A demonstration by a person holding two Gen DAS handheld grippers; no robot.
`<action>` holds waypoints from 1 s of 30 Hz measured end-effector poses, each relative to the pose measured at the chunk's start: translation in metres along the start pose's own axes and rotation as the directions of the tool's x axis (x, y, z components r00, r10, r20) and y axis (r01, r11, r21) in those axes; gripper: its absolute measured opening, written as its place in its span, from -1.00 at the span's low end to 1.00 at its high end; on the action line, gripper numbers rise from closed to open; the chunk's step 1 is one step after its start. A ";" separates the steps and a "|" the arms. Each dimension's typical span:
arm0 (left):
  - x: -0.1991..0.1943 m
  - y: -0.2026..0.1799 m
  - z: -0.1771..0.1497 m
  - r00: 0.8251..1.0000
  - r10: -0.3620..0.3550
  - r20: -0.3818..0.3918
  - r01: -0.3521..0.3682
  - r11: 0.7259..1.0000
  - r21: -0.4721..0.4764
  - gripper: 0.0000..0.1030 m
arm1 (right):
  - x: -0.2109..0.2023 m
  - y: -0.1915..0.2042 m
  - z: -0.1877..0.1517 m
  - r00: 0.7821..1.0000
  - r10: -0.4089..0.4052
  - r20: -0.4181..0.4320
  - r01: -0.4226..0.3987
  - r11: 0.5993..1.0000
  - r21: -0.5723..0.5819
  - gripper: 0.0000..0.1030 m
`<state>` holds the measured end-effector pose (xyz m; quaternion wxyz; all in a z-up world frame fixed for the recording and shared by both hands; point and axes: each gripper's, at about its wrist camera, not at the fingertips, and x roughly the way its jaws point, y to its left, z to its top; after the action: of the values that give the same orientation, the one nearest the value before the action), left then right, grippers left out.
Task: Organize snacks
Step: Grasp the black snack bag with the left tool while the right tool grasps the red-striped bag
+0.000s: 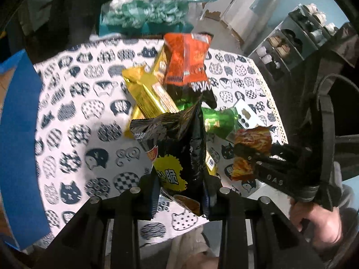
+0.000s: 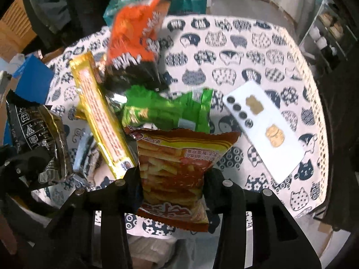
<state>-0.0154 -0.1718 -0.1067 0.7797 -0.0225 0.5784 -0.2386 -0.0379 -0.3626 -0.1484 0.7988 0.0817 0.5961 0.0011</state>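
Observation:
My left gripper (image 1: 181, 192) is shut on a black snack bag with a yellow splash (image 1: 177, 148), lifted over the cat-print tablecloth (image 1: 74, 116). My right gripper (image 2: 171, 186) is shut on a red-brown bag of fries (image 2: 177, 168); the same bag (image 1: 251, 154) shows at right in the left wrist view. The black bag (image 2: 38, 139) appears at the left edge of the right wrist view. On the table lie an orange bag (image 1: 188, 60) (image 2: 136, 42), a long gold packet (image 1: 148, 89) (image 2: 101, 116) and a green bag (image 1: 217, 121) (image 2: 166, 109).
A white phone with several camera lenses (image 2: 264, 127) (image 1: 246, 114) lies flat on the cloth at right. A blue box (image 1: 20, 148) (image 2: 33, 80) stands at the table's left edge. Teal bags (image 1: 143, 15) sit behind the table, and a shoe rack (image 1: 298, 38) stands beyond its right side.

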 end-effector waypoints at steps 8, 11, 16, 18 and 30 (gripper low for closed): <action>-0.028 0.011 0.006 0.990 0.107 0.093 -0.111 0.993 0.045 -0.40 | -0.037 0.024 0.017 0.994 -0.024 0.110 0.031 0.998 -0.062 -0.18; -0.038 0.016 0.006 0.979 0.155 0.129 -0.165 0.984 0.069 -0.40 | -0.048 0.033 0.023 0.989 -0.030 0.147 0.044 0.995 -0.091 -0.18; -0.055 0.028 0.005 0.965 0.196 0.172 -0.212 0.974 0.076 -0.40 | -0.057 0.044 0.032 0.985 -0.003 0.172 0.023 0.994 -0.110 -0.18; -0.062 0.033 0.005 0.959 0.212 0.188 -0.228 0.971 0.071 -0.40 | -0.063 0.051 0.034 0.983 -0.001 0.185 0.024 0.992 -0.125 -0.18; -0.105 0.053 -0.003 0.900 0.311 0.304 -0.352 0.932 0.090 -0.40 | -0.081 0.091 0.045 0.975 0.018 0.219 0.028 0.979 -0.204 -0.18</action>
<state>-0.0228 -0.0825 -0.0306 0.8836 0.0981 0.4369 -0.1369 -0.0102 -0.2863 -0.0470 0.8640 -0.0031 0.5008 0.0518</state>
